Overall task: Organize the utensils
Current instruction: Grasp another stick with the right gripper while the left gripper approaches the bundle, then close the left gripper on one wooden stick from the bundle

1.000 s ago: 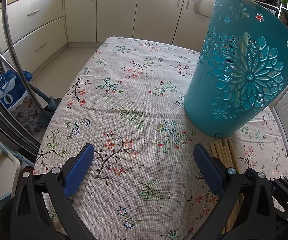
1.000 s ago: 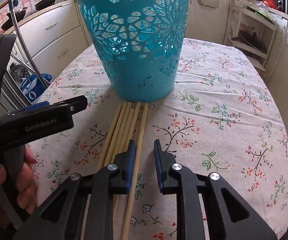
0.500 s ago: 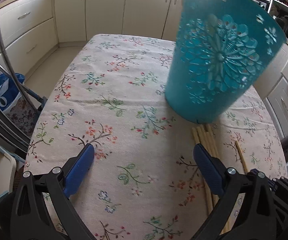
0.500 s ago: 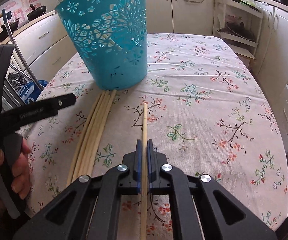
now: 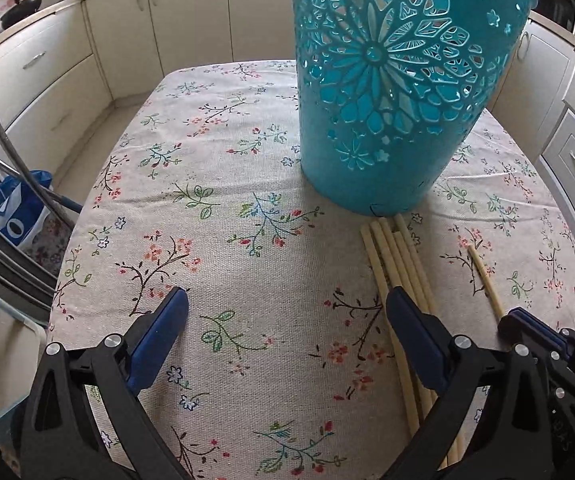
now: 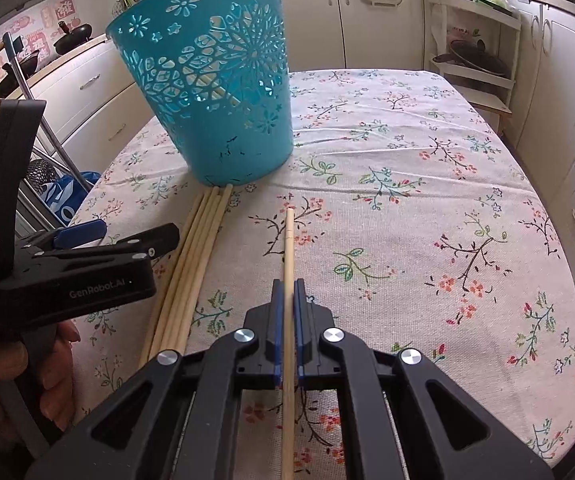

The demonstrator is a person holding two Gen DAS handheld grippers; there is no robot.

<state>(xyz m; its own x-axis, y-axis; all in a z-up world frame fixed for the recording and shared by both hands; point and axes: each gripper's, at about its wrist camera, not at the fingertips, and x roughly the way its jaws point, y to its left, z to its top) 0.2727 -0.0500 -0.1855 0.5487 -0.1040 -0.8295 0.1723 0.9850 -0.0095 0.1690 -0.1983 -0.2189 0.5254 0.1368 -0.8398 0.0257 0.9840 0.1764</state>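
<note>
From the left wrist, the teal plastic basket with flower cut-outs stands on the floral tablecloth; pale sticks show through its cut-outs; the bundle of pale wooden chopsticks lies flat, far ends near the basket's foot; the left gripper hangs over the cloth, blue pads wide apart, nothing between them.

From the right wrist, the right gripper is clamped on a single pale wooden chopstick; its long axis runs straight ahead, tip just right of the basket, apart from the bundle on its left; a chopstick leans inside the basket.
</note>
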